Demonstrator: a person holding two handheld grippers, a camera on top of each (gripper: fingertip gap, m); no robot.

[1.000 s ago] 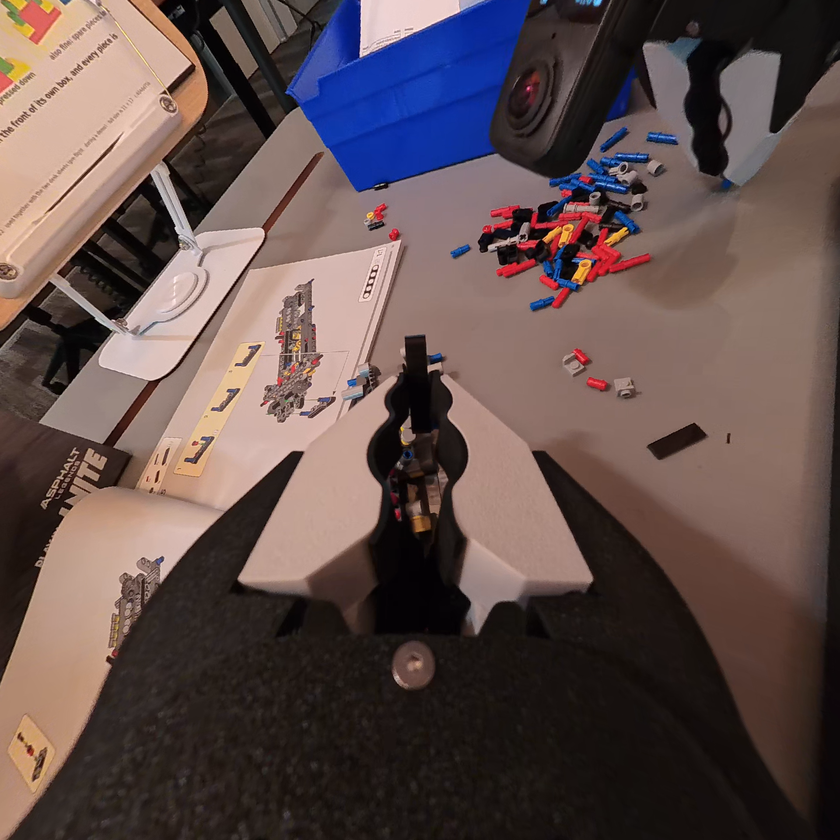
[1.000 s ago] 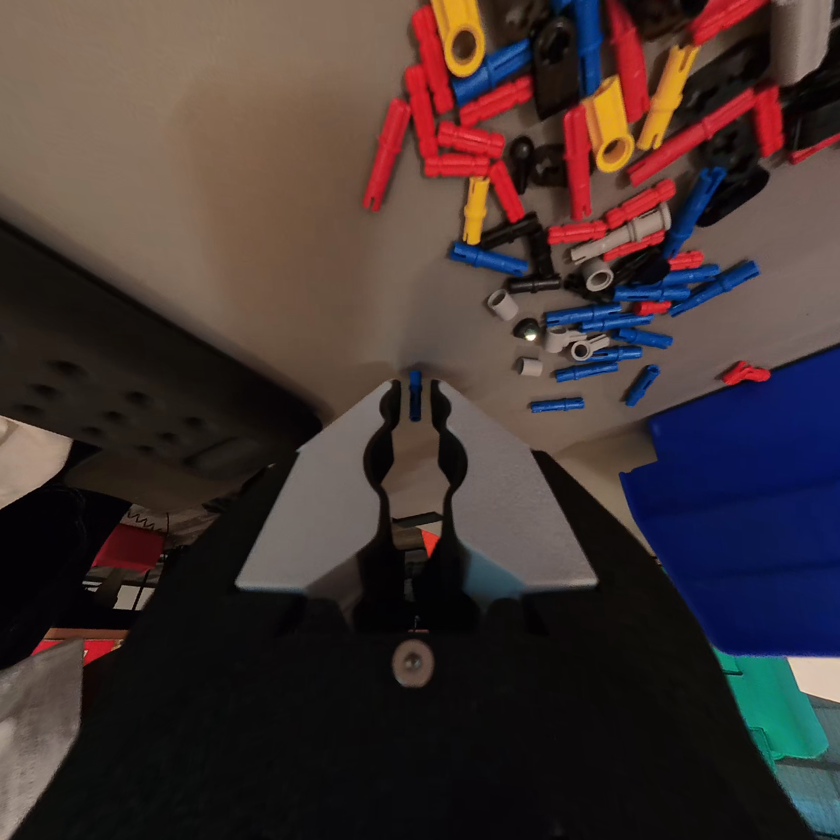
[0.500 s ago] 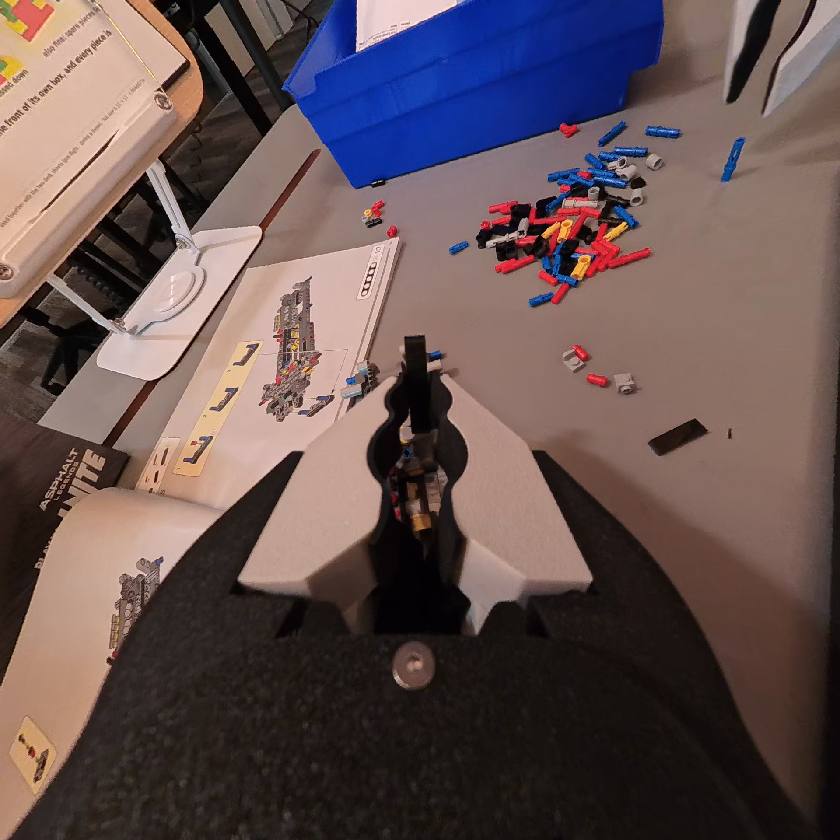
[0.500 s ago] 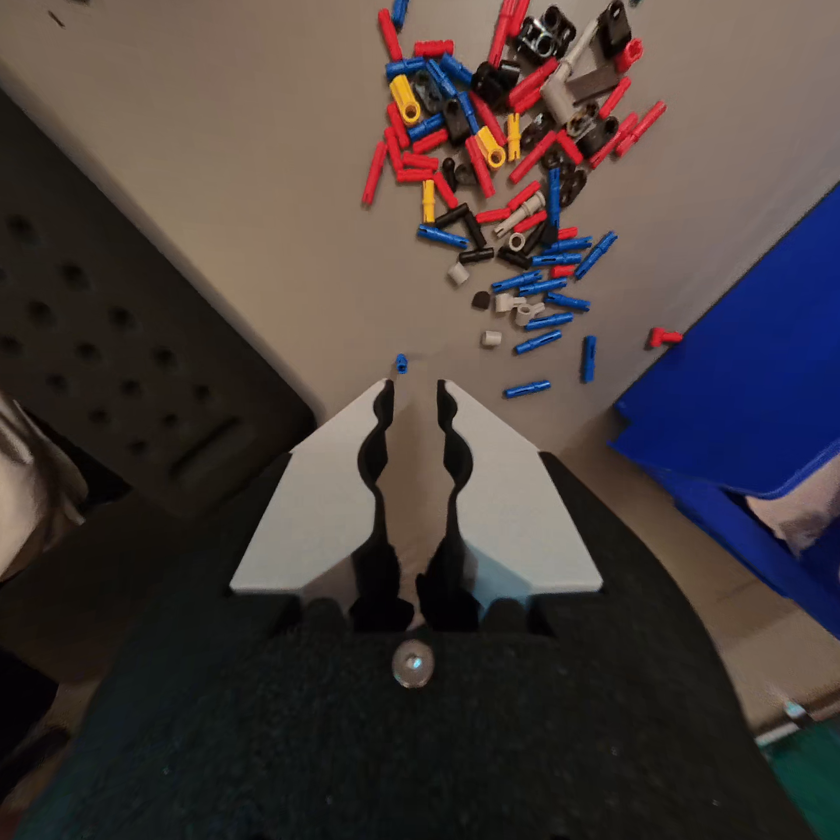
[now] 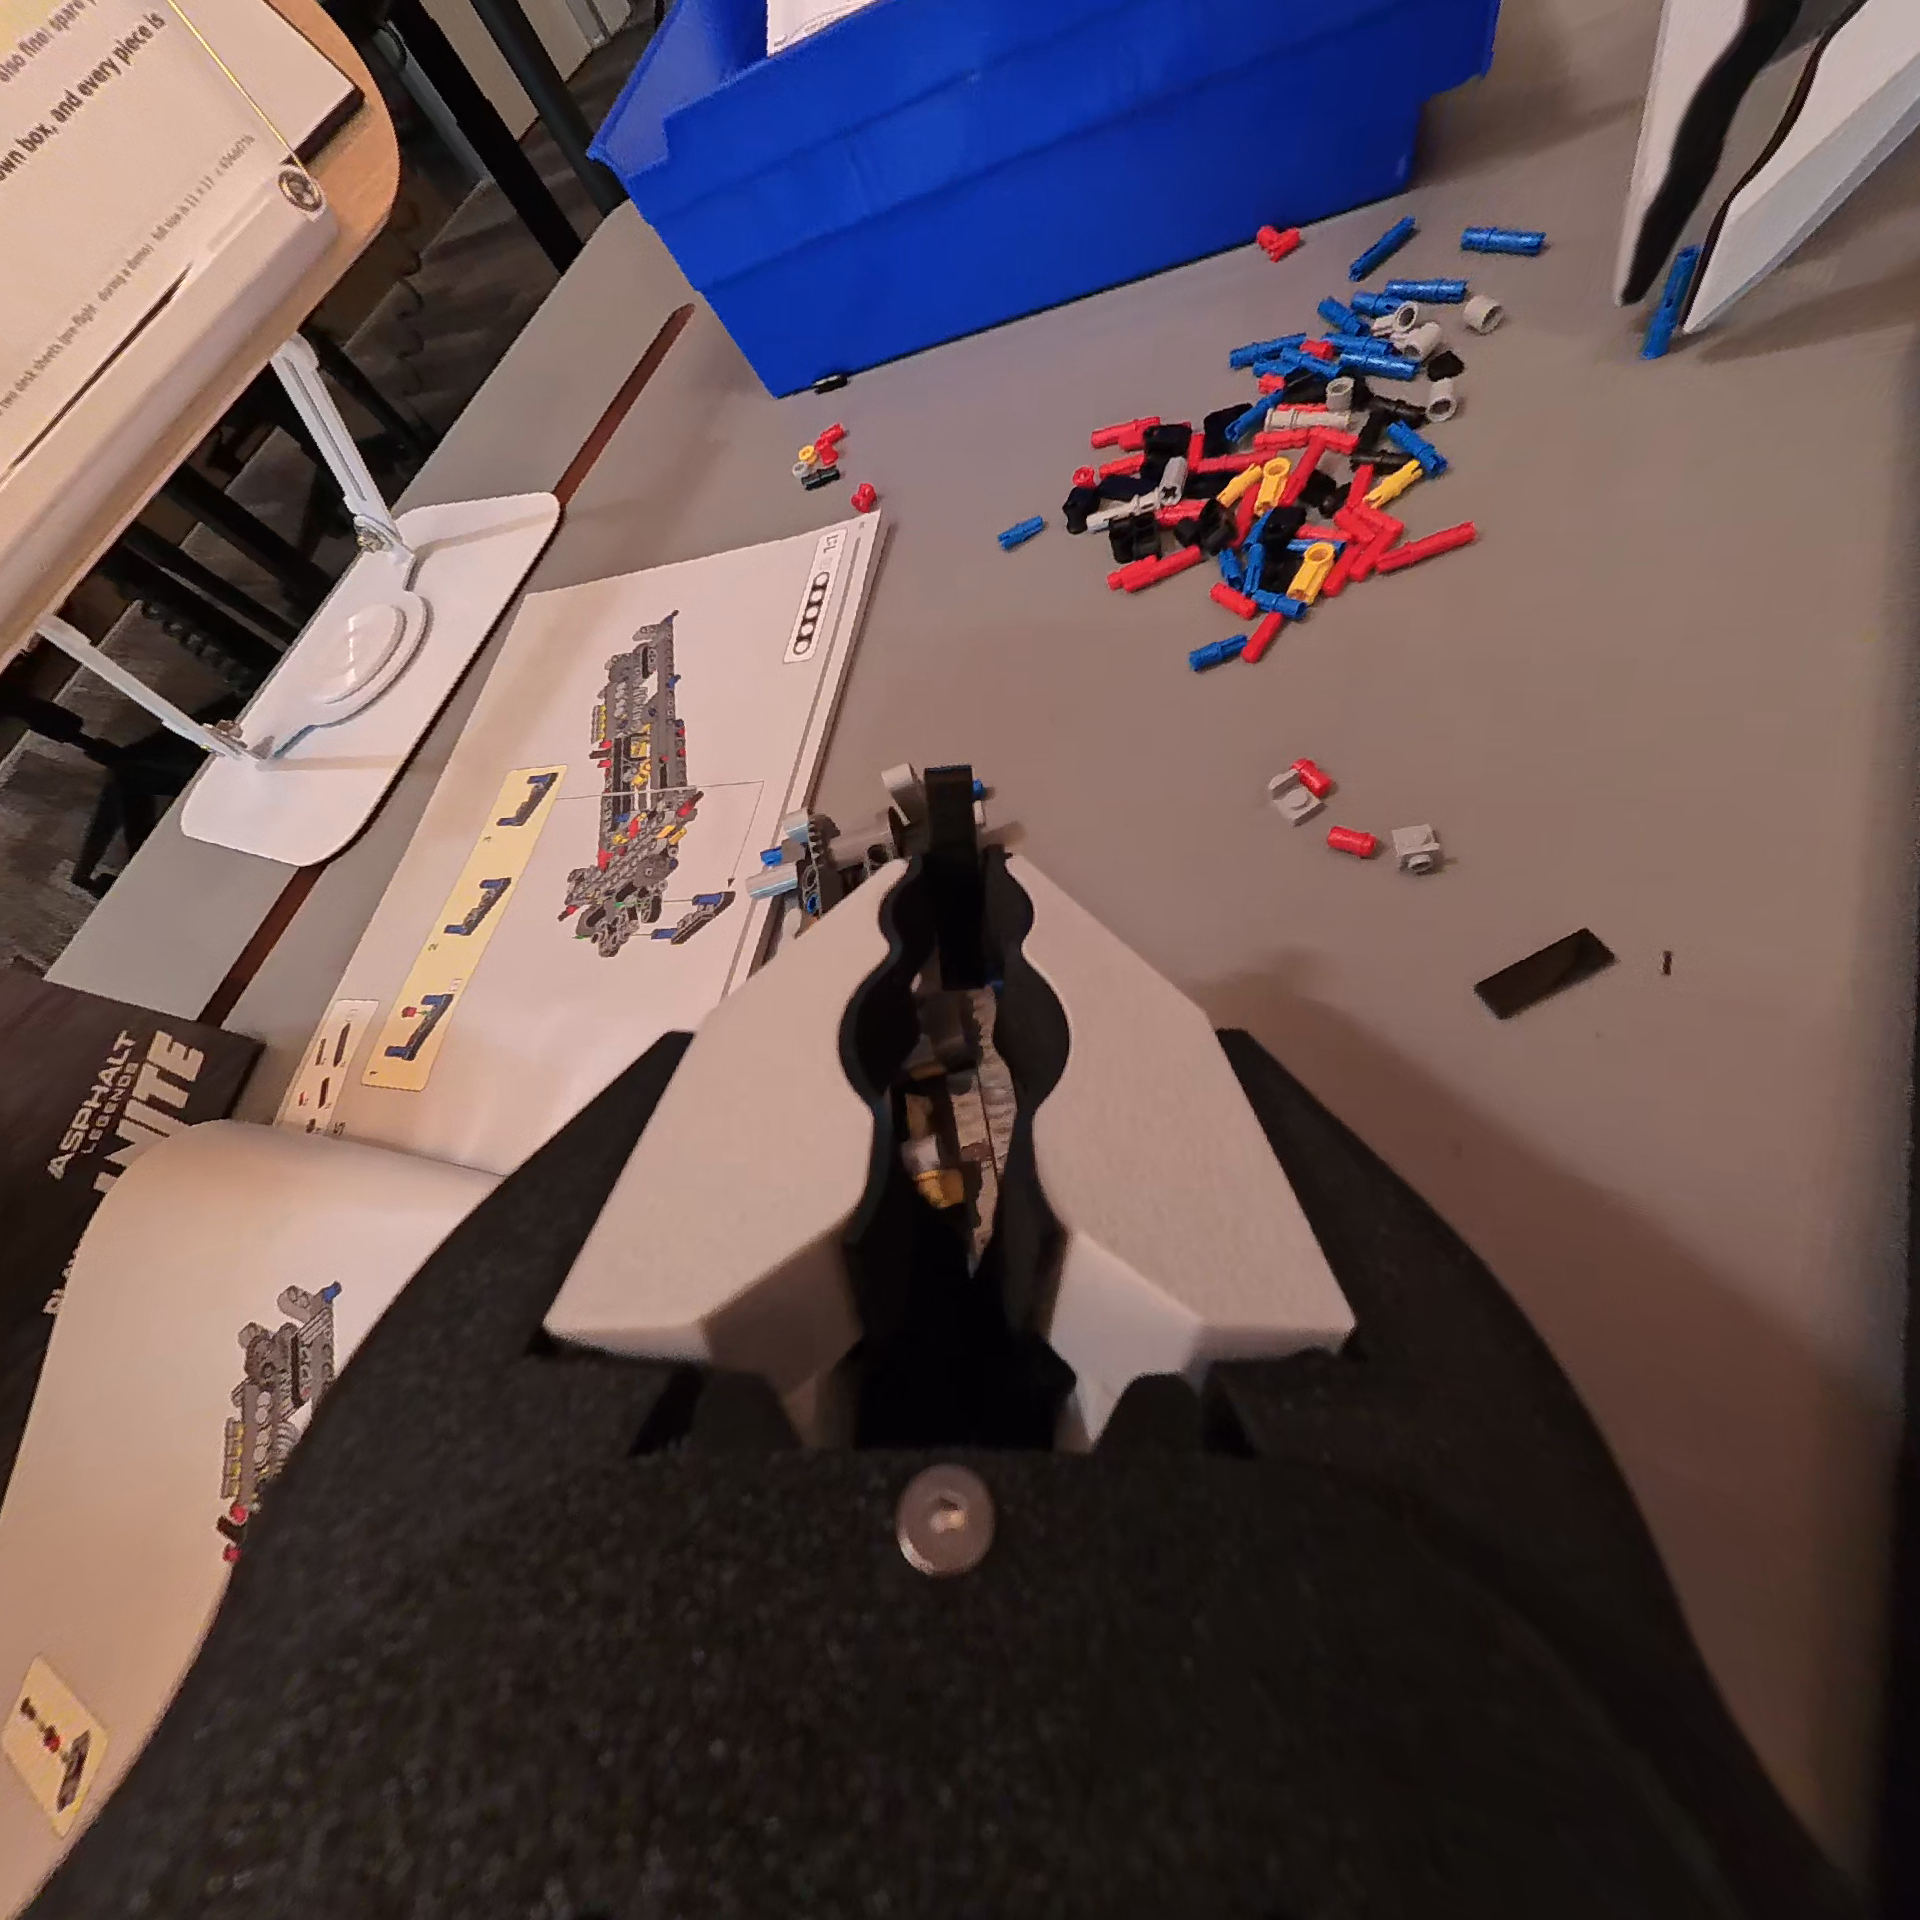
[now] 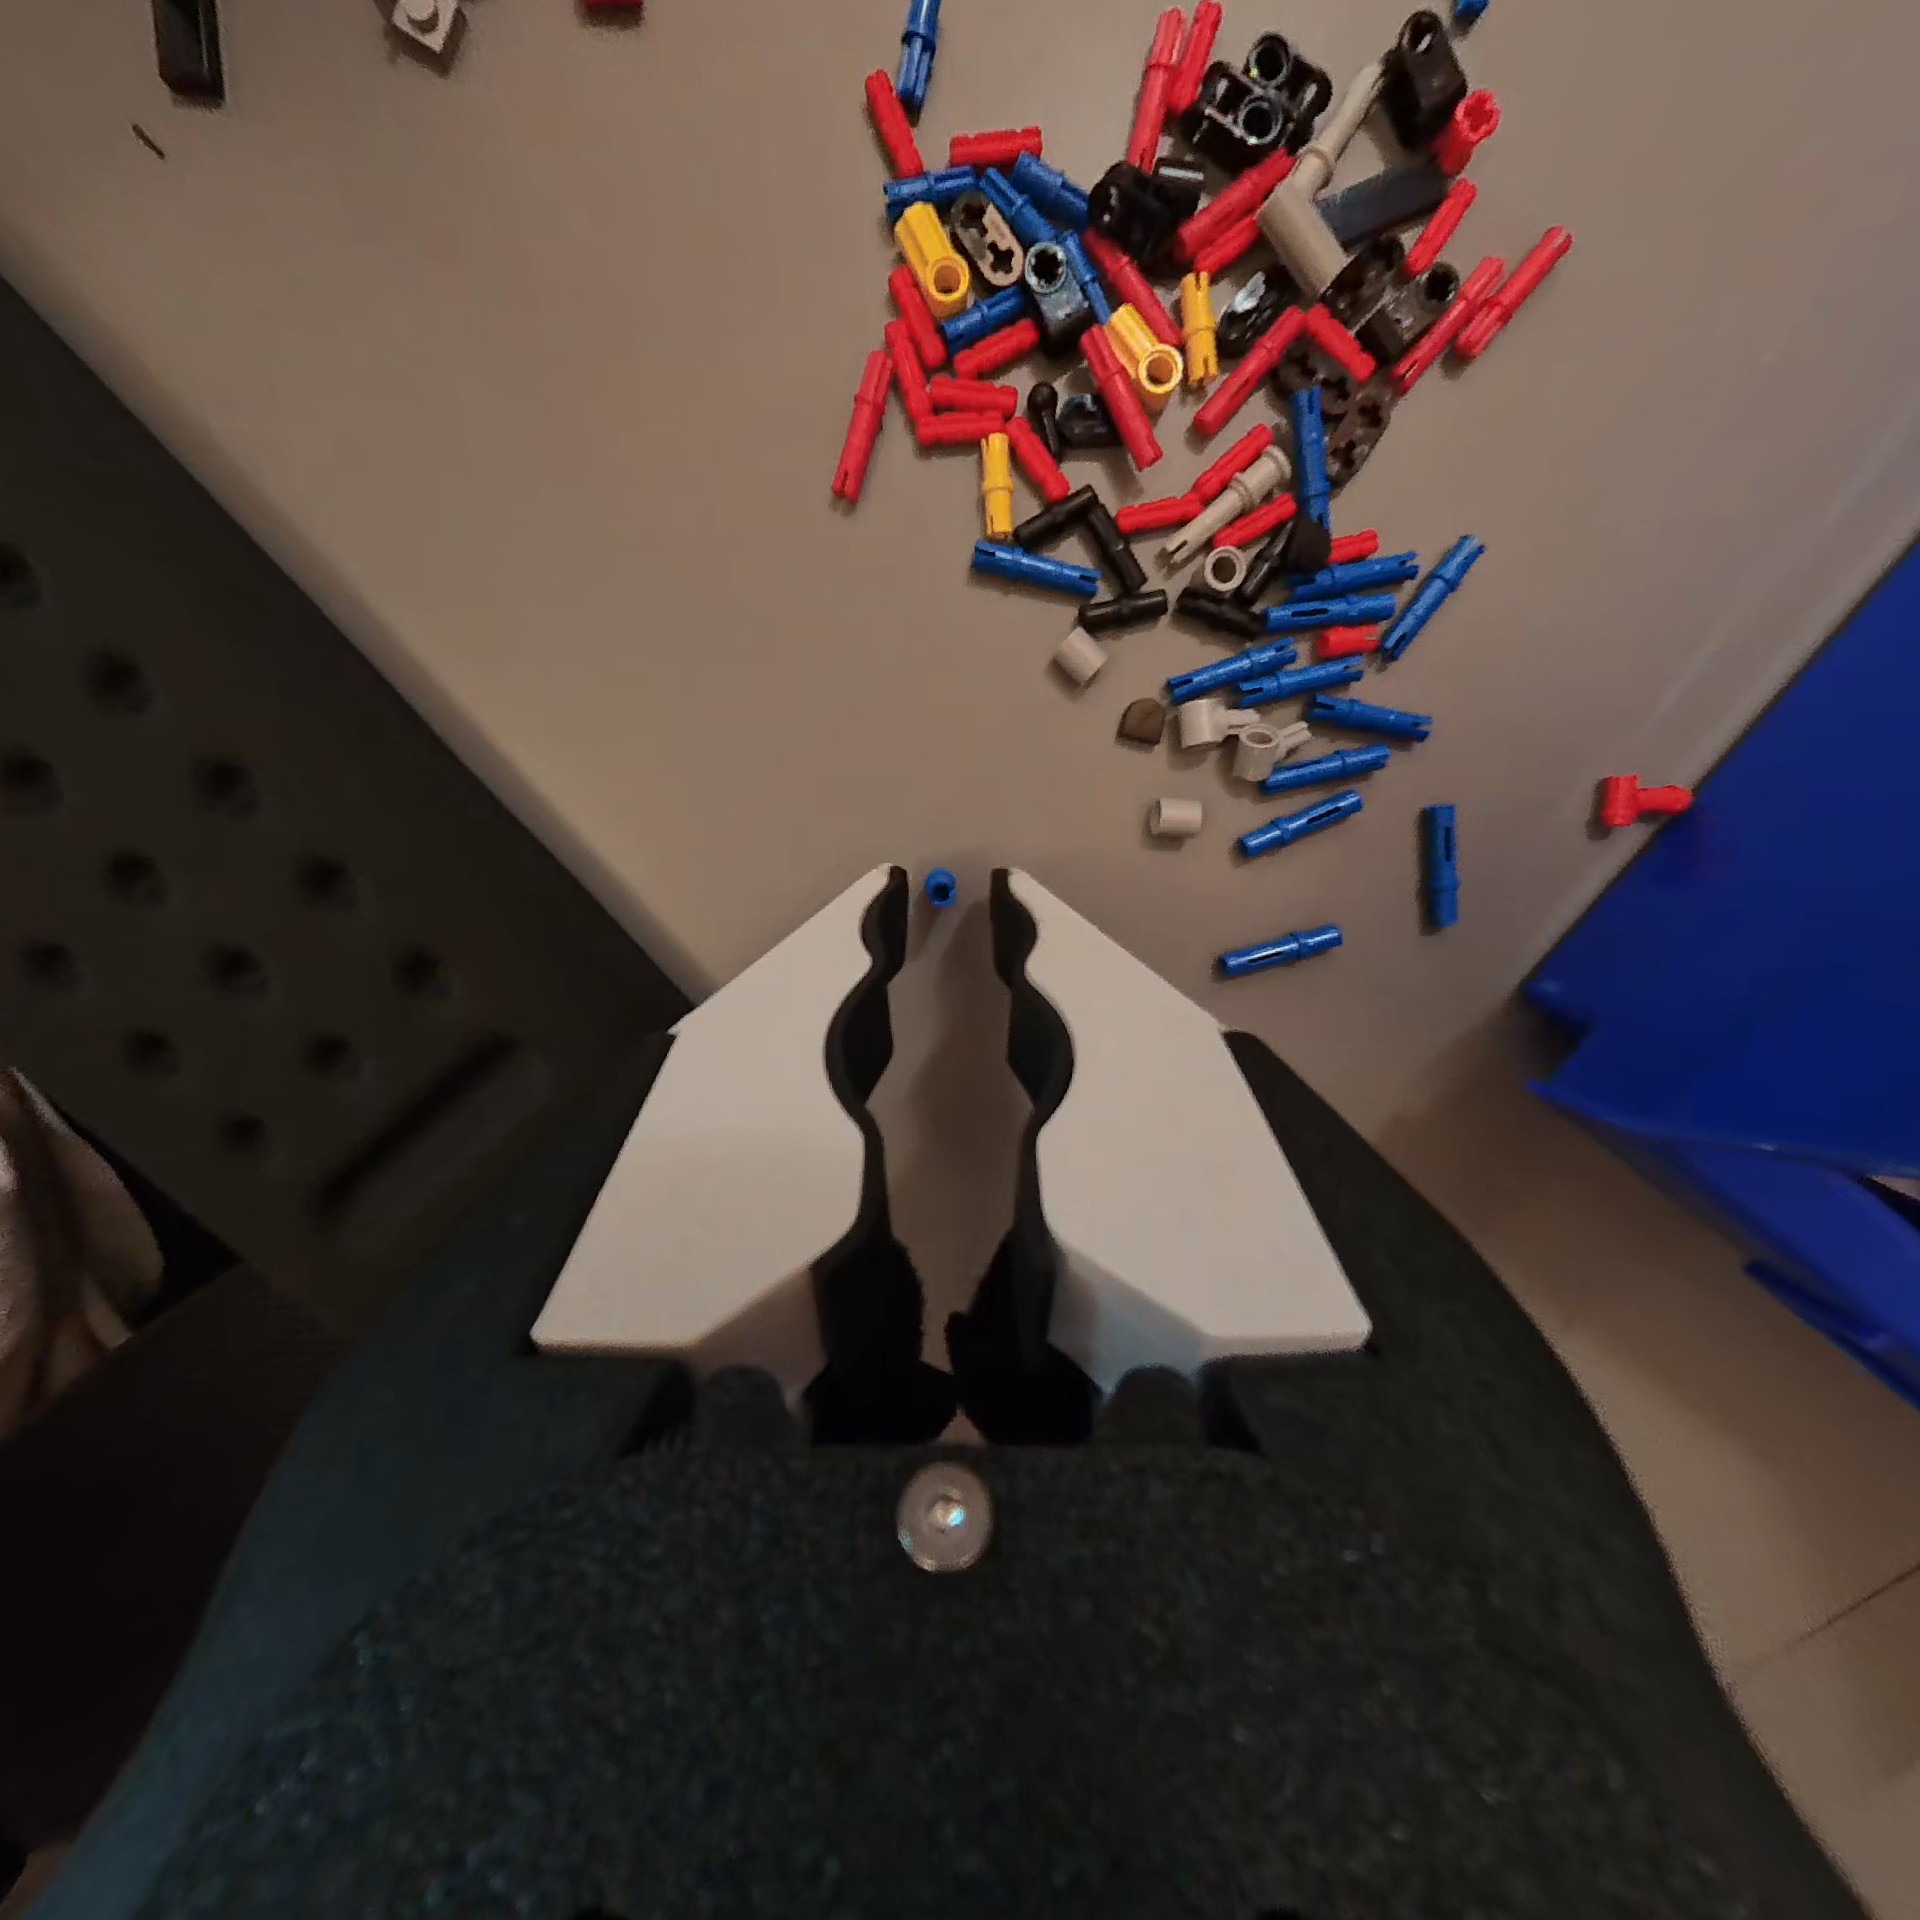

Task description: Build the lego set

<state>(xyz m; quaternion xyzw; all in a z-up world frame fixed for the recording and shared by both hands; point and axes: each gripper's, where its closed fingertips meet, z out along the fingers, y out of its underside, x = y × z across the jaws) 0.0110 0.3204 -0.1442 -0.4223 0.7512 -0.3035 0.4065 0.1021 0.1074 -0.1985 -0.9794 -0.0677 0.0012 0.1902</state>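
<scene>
Clamping the lego assembly, left hand-held gripper; right hand-held gripper apart.

The table is plain grey. The pile of small parts near its far edge mixes red, blue, yellow, black and light grey. The bin at the far edge is bright blue. The open booklet at the left edge is white with pale yellow boxes. The pin is blue. Both grippers have light grey fingers with black inner pads.
</scene>
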